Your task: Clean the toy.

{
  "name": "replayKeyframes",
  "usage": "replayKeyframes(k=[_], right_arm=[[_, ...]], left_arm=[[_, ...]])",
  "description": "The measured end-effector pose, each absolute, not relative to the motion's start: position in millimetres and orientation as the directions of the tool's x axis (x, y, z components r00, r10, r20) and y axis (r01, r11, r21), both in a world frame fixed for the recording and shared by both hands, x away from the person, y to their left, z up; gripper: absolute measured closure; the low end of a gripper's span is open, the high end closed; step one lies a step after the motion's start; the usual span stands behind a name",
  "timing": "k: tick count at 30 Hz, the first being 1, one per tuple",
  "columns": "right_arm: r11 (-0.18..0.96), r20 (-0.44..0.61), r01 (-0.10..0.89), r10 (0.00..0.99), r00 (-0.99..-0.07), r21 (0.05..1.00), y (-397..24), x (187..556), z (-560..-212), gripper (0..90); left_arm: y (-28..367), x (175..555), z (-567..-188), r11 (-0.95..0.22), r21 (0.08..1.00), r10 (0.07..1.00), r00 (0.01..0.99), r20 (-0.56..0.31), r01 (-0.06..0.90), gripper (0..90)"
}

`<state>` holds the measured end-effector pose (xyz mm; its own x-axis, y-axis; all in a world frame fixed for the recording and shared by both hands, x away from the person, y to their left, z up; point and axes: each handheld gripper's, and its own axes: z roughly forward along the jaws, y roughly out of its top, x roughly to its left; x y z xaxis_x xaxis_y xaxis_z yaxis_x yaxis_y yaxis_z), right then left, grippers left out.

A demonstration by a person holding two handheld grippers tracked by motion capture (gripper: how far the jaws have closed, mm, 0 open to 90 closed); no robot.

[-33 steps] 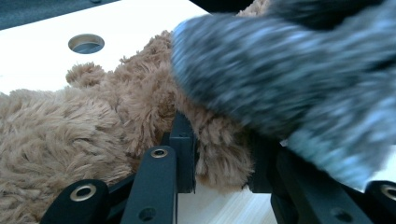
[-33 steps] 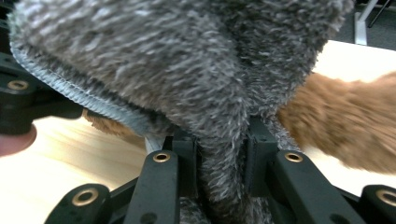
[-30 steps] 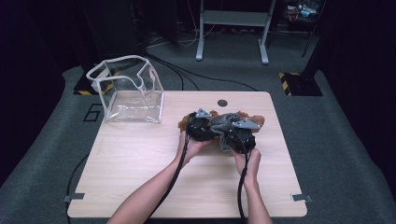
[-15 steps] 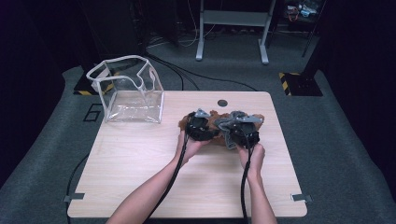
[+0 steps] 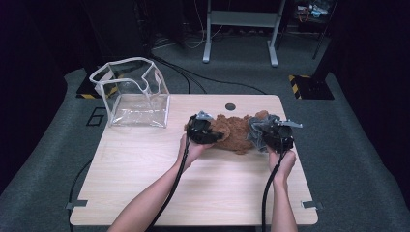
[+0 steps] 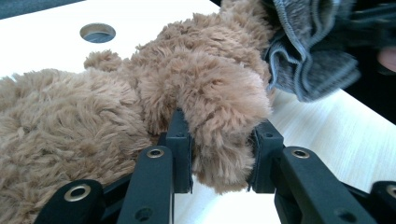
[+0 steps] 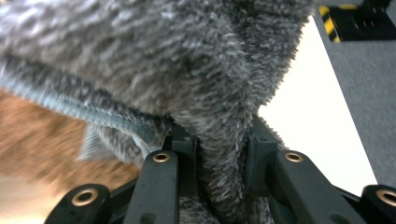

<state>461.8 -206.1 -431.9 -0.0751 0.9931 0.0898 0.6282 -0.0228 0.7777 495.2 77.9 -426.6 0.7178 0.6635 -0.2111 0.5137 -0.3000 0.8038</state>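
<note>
The right gripper (image 5: 274, 135) clamps a bunch of soft grey cloth (image 5: 261, 130) between its jaws, and it now sits near the table's (image 5: 145, 193) right edge, with the cloth pulled out to that side of the brown teddy bear (image 5: 237, 133). In the right gripper view the grey cloth (image 7: 187, 70) is squeezed tight between the two black jaws, with the bear's brown fur behind it at the left.

The left gripper (image 5: 202, 131) pinches one furry paw of the teddy bear (image 6: 219, 112) (a fat, fluffy one). Its jaws have just been opening a little, but the paw is between them and the pads press on its fur from both sides.

The bear lies on its side near the far edge of the table, just below the small round hole (image 5: 230, 106). The clear plastic bag (image 5: 131, 94) stands open at the far left corner, well apart from the bear.

A second ago the two grippers were close together over the bear, and the grey cloth lay bunched on top of it. Now the right hand is farther to the right and the cloth hangs off the bear's right end. The left hand is in nearly the same place. I think the cloth is coming off the bear while the left gripper holds the bear down, and more pulling may be needed.
</note>
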Motion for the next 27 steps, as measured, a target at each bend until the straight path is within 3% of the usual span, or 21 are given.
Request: replayKeyframes(k=[7,12,17,23,27], right_arm=[[0.056,0.105,0.545,0.960,-0.260,0.837,-156.5,430.6,-407.2,70.7],[0.134,0.066,0.549,0.942,-0.330,0.825,-118.5,436.9,-414.8,70.6],[0.112,0.084,0.594,0.953,-0.292,0.797,-117.8,456.4,-437.5,70.8],[0.078,0.072,0.601,0.972,-0.222,0.796,-140.8,456.5,-440.2,70.7],[0.051,0.094,0.612,0.975,-0.203,0.789,-150.6,458.9,-445.0,70.6]], left_arm=[[76.3,504.4,-421.1,-0.289,0.799,0.669,0.708,-0.225,0.527,67.3],[74.9,507.6,-418.1,-0.283,0.795,0.668,0.705,-0.238,0.536,67.4],[76.8,507.6,-418.3,-0.283,0.792,0.662,0.707,-0.247,0.541,67.3],[80.2,508.7,-418.3,-0.283,0.795,0.656,0.713,-0.248,0.537,65.4],[84.5,506.3,-416.2,-0.280,0.807,0.661,0.714,-0.230,0.520,51.5]])
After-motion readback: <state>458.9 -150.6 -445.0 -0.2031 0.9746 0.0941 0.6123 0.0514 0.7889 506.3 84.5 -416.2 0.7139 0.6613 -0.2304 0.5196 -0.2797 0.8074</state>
